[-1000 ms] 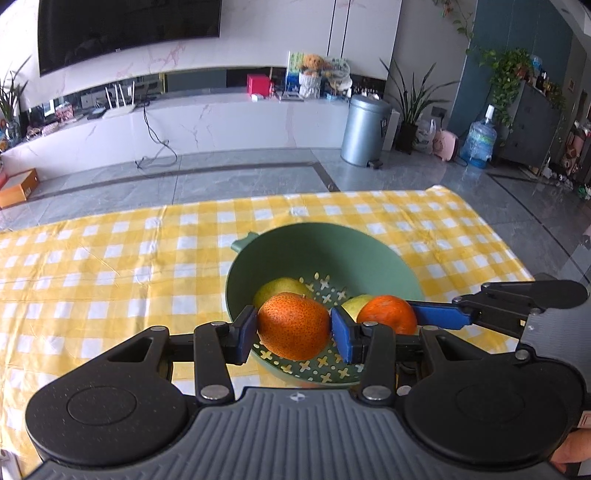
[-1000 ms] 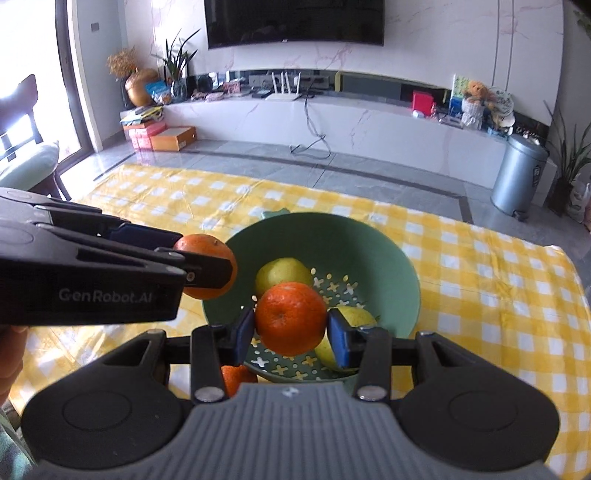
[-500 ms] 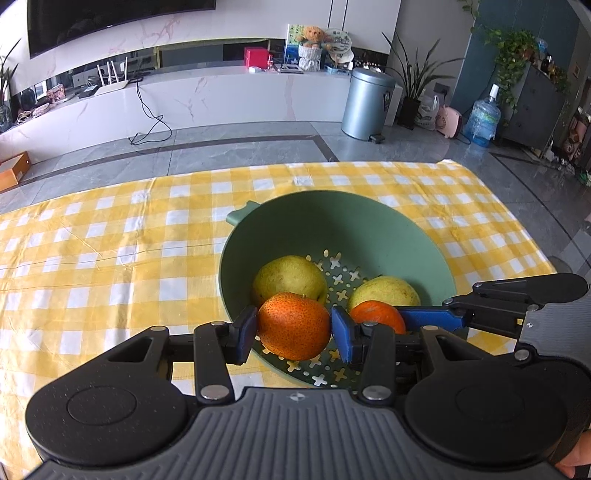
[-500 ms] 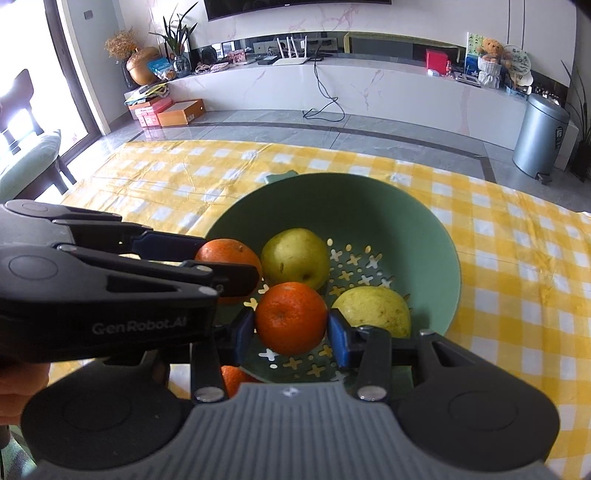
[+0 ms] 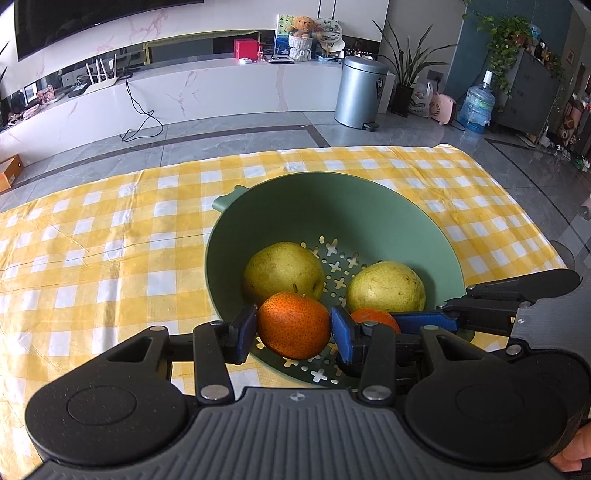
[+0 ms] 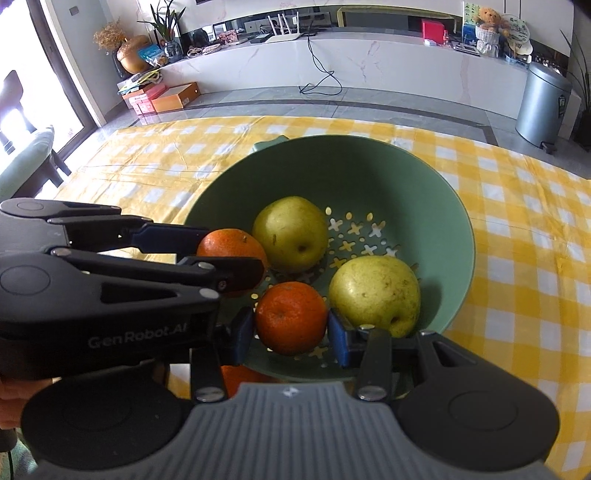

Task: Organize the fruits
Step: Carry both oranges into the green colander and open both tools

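Green colander (image 6: 436, 184) holds two pears (image 6: 290, 232) — each gripper (image 5: 293, 326) (image 6: 291, 319) clamps an orange (image 5: 291, 325) above.

A yellow and white checked cloth (image 5: 110, 236) covers the bench. Past its far edge is a grey floor (image 5: 229, 136). A silver bin (image 5: 360, 92) stands there beside a tall plant (image 5: 410, 74) and a water bottle (image 5: 478, 107). A teddy bear (image 5: 301, 27) sits on the long white shelf (image 5: 207, 88). Orange boxes (image 6: 173, 96) lie near the window.
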`<state>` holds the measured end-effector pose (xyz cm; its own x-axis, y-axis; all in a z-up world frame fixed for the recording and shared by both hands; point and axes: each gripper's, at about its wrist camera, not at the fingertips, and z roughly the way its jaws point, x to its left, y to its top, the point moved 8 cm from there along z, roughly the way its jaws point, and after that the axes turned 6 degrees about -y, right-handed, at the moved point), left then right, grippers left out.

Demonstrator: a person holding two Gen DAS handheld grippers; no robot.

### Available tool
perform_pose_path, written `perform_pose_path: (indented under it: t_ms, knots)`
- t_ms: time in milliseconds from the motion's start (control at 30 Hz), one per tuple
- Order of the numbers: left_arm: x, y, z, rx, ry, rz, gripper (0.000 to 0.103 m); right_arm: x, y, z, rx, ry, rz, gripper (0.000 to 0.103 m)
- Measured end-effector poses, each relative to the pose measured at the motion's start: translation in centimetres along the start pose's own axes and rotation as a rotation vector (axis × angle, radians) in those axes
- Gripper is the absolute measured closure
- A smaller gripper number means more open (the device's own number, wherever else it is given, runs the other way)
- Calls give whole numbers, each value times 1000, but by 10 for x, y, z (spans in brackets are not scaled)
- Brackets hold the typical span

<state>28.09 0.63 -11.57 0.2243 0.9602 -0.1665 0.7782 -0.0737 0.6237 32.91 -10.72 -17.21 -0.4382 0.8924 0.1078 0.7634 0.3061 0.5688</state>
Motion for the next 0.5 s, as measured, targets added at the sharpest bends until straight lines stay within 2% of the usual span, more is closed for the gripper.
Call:
perform_pose_path:
  t_ms: [333,500]
  knots:
    - [0,0,0,-3,-3,3,53,0,0,0,5,-17,-22,62]
    - [0,0,0,-8,-5,-6,50,-1,1,-2,2,-31,-30,56]
